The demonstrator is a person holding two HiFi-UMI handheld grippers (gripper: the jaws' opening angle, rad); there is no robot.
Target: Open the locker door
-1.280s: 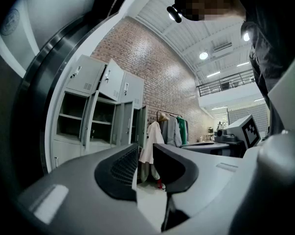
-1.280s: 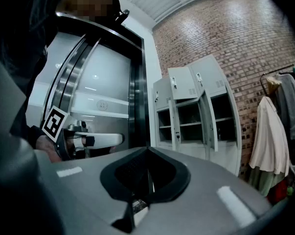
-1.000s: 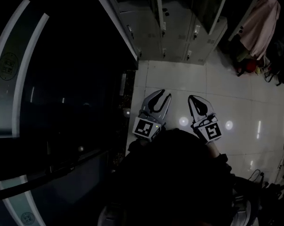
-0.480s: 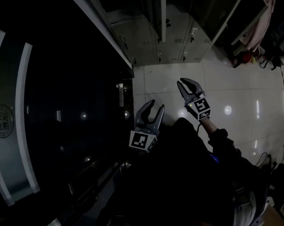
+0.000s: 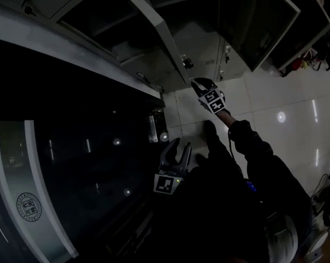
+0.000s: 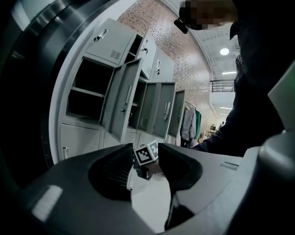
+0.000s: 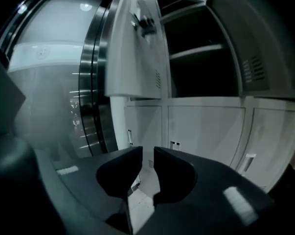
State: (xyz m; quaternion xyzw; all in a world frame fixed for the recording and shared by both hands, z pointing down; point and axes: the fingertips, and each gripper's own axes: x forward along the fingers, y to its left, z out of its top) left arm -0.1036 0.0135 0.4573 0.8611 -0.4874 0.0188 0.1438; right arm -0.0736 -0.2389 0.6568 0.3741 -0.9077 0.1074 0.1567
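Observation:
Grey lockers fill the top of the head view. One locker door [image 5: 163,37] stands swung open, seen edge-on, with its latch [image 5: 187,63] near the lower edge. My right gripper [image 5: 196,84] is stretched out just below and to the right of that latch, jaws shut with nothing between them. In the right gripper view the same door [image 7: 137,58] hangs open up left of the right gripper [image 7: 147,153], its latch [image 7: 145,22] high above. My left gripper [image 5: 179,146] hangs low near the body, open and empty. The left gripper [image 6: 146,151] frames the right gripper's marker cube [image 6: 147,154].
A dark curved glass and steel wall [image 5: 71,147] runs along the left. More locker doors [image 5: 258,26] stand open to the right, above pale floor tiles [image 5: 274,103]. Closed lower lockers [image 7: 206,131] sit under the open compartment. Clothes [image 6: 189,124] hang farther off.
The view has swung up closer to the lockers. My right gripper has reached forward and up, from over the floor to just below the open door's latch. The left gripper dropped back.

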